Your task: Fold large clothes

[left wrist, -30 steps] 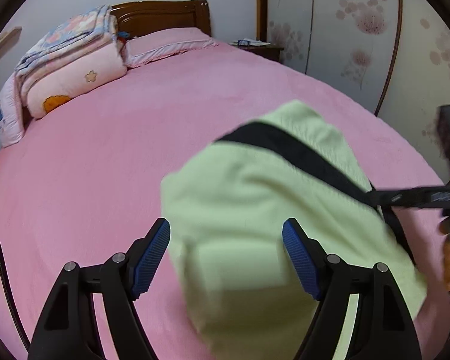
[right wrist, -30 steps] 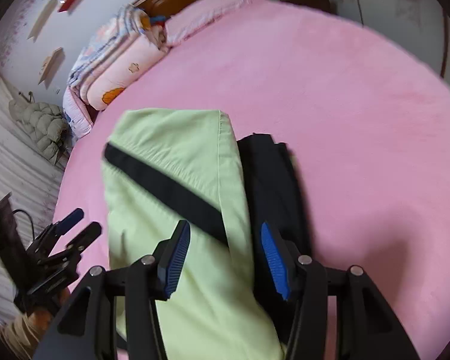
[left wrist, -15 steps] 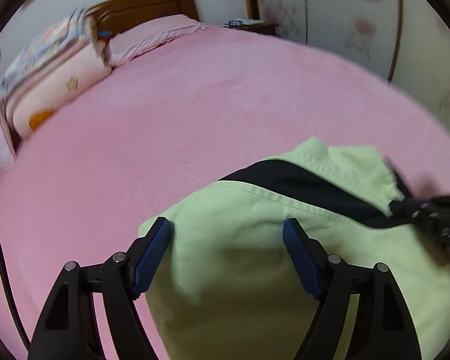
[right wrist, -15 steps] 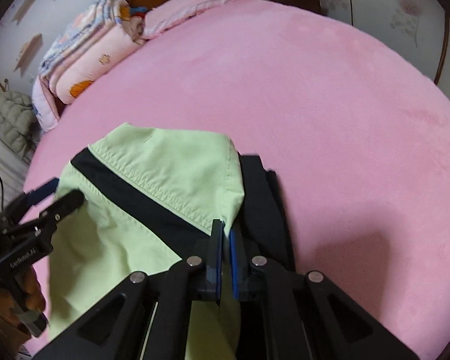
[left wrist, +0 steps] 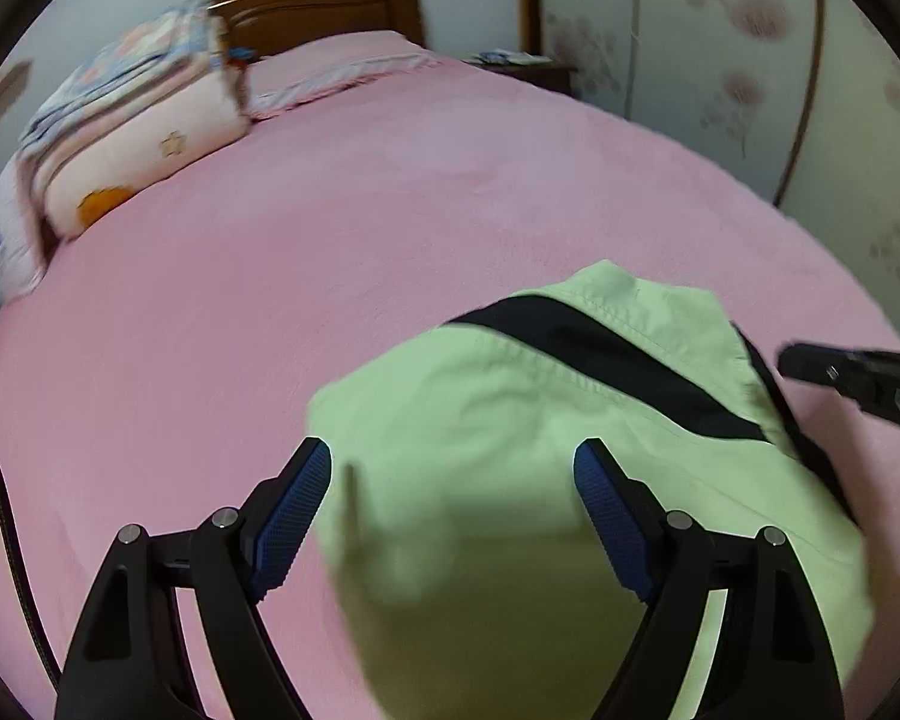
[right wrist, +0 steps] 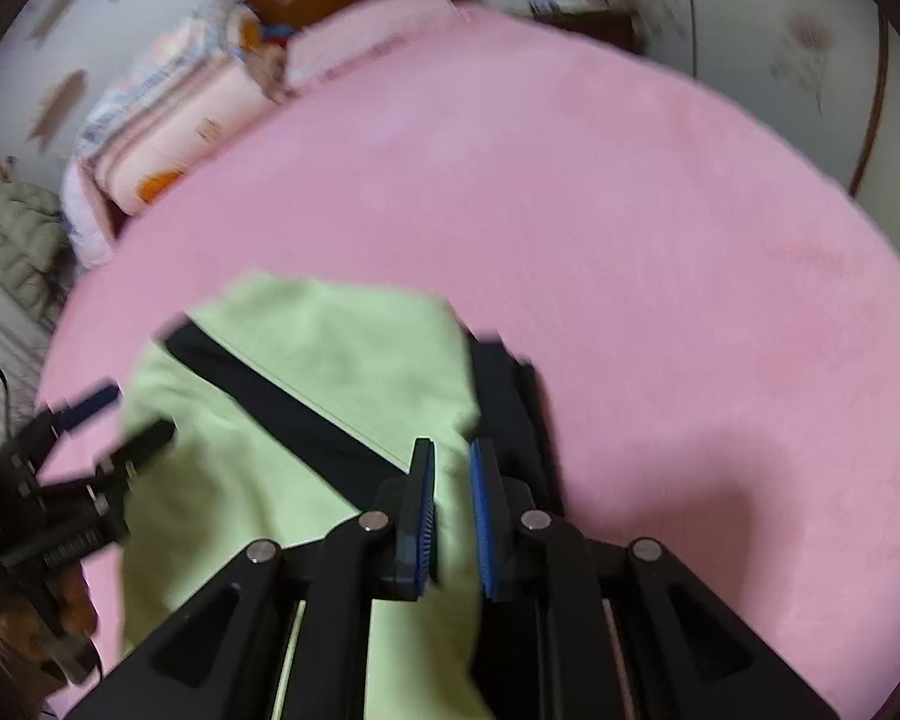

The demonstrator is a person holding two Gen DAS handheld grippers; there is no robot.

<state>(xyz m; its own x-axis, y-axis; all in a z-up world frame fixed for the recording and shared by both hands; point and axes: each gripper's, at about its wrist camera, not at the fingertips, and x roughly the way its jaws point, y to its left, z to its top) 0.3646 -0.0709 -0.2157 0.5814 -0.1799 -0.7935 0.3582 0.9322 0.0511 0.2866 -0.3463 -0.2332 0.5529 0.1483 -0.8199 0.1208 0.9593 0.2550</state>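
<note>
1. Currently a light green garment [left wrist: 546,480] with a black diagonal band lies folded on the near part of a pink bed [left wrist: 330,276], its black lining [right wrist: 510,414] showing along the right edge in the right wrist view.
2. Left gripper [left wrist: 453,516]: jaws spread wide and just widened a little more, angled steeply down over the near left part of the garment. One blue pad [left wrist: 294,516] is over the bedspread beside the cloth's left edge, the other over the green fabric; neither presses the cloth.
3. Right gripper [right wrist: 452,510]: tilted steeply down at the garment's right edge. Its jaws clamped almost together and have just eased apart a little, with a fold of green cloth in the narrow gap between the blue pads [right wrist: 424,510]. The view is blurred, so whether they pinch it firmly I cannot tell for sure, but the cloth fills the gap.
4. At the far left of the bed sits a stack of folded quilts [left wrist: 132,132], with a pink pillow [left wrist: 336,69] to its right against the wooden headboard [left wrist: 324,12].
5. Far right, a bedside cabinet [left wrist: 528,69] stands by the flowered wall.
</note>
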